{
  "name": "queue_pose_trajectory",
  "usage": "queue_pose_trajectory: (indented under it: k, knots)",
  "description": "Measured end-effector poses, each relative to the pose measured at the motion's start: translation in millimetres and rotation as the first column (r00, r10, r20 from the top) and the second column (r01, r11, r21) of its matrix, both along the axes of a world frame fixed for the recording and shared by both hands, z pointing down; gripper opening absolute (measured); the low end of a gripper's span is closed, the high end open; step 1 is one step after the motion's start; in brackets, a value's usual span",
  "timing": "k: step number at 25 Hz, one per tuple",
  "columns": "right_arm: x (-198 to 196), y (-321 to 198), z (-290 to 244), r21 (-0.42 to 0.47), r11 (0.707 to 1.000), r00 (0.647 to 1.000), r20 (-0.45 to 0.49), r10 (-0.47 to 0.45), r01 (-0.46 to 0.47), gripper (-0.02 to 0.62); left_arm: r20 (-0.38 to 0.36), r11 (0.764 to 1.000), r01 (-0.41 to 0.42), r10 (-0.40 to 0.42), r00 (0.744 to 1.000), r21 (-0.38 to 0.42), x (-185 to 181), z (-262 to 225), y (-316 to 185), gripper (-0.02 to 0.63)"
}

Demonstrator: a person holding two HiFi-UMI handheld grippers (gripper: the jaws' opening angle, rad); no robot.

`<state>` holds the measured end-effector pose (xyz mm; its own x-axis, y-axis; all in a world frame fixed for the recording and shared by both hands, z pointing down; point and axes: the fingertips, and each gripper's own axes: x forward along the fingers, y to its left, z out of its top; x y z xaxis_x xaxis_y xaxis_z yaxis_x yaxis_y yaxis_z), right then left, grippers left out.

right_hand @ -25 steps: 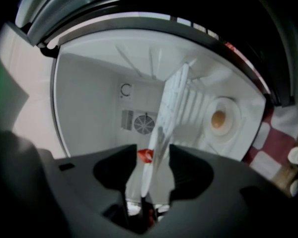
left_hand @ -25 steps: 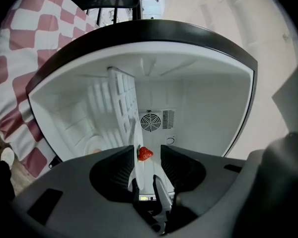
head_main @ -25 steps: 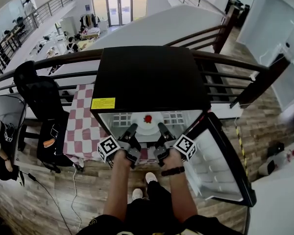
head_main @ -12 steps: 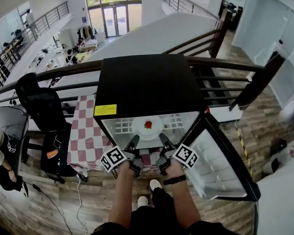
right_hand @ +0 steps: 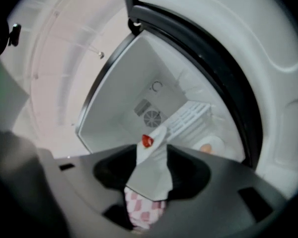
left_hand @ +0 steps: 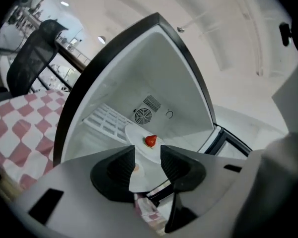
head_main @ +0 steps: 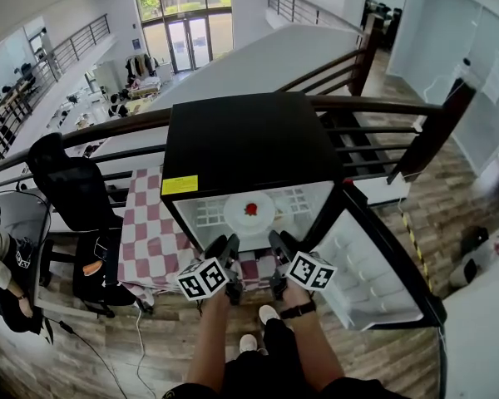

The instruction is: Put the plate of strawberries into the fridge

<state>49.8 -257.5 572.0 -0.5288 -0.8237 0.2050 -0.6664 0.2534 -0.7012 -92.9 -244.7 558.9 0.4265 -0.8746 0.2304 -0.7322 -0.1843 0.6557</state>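
The white plate (head_main: 249,218) carrying one red strawberry (head_main: 251,209) rests on the shelf inside the open black fridge (head_main: 245,140). My left gripper (head_main: 222,246) and right gripper (head_main: 276,243) hover side by side just outside the fridge opening, clear of the plate. In the left gripper view the plate (left_hand: 137,139) and strawberry (left_hand: 150,141) show beyond the left gripper (left_hand: 147,158), whose jaws stand apart and empty. The right gripper view has the strawberry (right_hand: 147,141) just past the right gripper (right_hand: 152,171), open too.
The fridge door (head_main: 374,273) swings wide to the right. A red-and-white checked cloth (head_main: 150,239) covers the table under and left of the fridge. A black chair (head_main: 66,173) stands further left, and a dark railing (head_main: 382,106) runs behind. Something small, white and orange (right_hand: 207,146) sits low inside the fridge.
Both grippers have drawn back from the plate toward me. The plate stays on the fridge shelf.
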Motion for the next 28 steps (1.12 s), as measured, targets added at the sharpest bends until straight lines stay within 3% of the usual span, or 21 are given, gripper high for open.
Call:
queue_pose_trajectory:
  k: [4, 10, 13, 22, 28]
  knots:
    - [-3.0, 5.0, -6.3, 0.088, 0.996, 0.985, -0.173, -0.005, 0.021, 0.196, 0.162, 0.997, -0.043, 0.033, 0.986, 0.06, 5.7, -4.7, 6.4, 0.164]
    - [-7.2, 13.5, -12.2, 0.199, 0.977, 0.927, -0.376, 0.006, 0.074, 0.195, 0.307, 0.985, -0.102, 0.055, 0.95, 0.138, 9.0, -6.5, 12.4, 0.164]
    - [-11.6, 16.2, -12.0, 0.226, 0.969, 0.89, -0.455, 0.01, 0.105, 0.193, 0.38, 0.981, -0.139, 0.079, 0.922, 0.133, 12.4, -3.7, 13.7, 0.163]
    - [-31.1, 12.7, -9.0, 0.244, 0.955, 0.825, -0.565, -0.001, 0.169, 0.141, 0.444, 0.983, -0.131, 0.06, 0.894, 0.131, 16.2, 2.0, 5.6, 0.097]
    - [-36.4, 3.5, -3.0, 0.237, 0.953, 0.8, -0.599, -0.008, 0.188, 0.067, 0.45, 0.986, -0.126, 0.062, 0.891, 0.112, 15.8, 9.3, -3.9, 0.037]
